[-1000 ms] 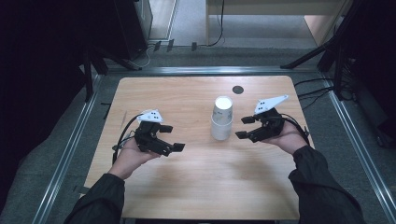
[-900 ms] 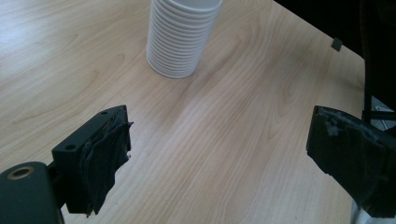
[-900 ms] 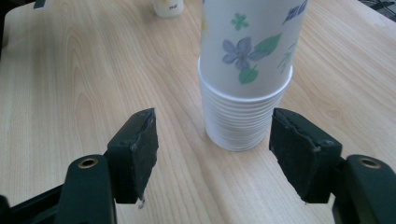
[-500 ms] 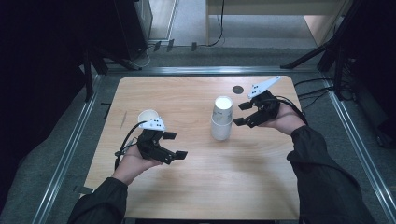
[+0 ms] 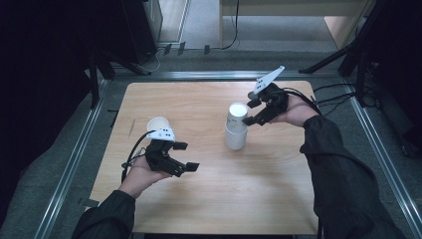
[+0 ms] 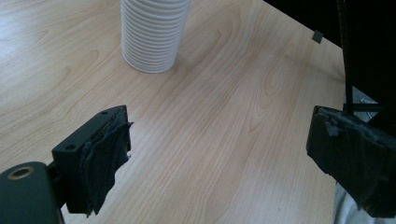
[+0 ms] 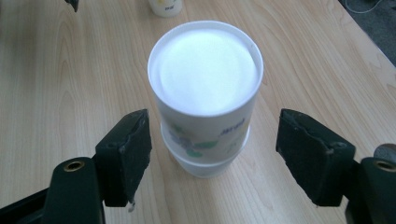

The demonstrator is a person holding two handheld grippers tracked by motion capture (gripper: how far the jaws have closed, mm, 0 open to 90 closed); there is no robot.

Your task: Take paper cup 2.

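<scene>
The right gripper point(image 5: 253, 111) has just opened its jaws and now stands raised beside the cup stack point(image 5: 236, 126); the stack top point(image 7: 205, 74) sits between the separated pads, untouched. Judged step: gripping the top cup. The left gripper point(image 5: 185, 156) holds nothing, jaws apart, with a single cup point(image 5: 158, 124) behind it.

The worktop point(image 7: 56, 70) below the jaws is pale wood with a fine grain and a smooth, faintly shiny finish. Between the right gripper's point(image 7: 212, 154) jaws, the cup stack point(image 7: 205, 107) looks like matt white paper, ribbed at the nested rims. The jaws are matt black plastic faced with rough, frayed dark padding.
</scene>
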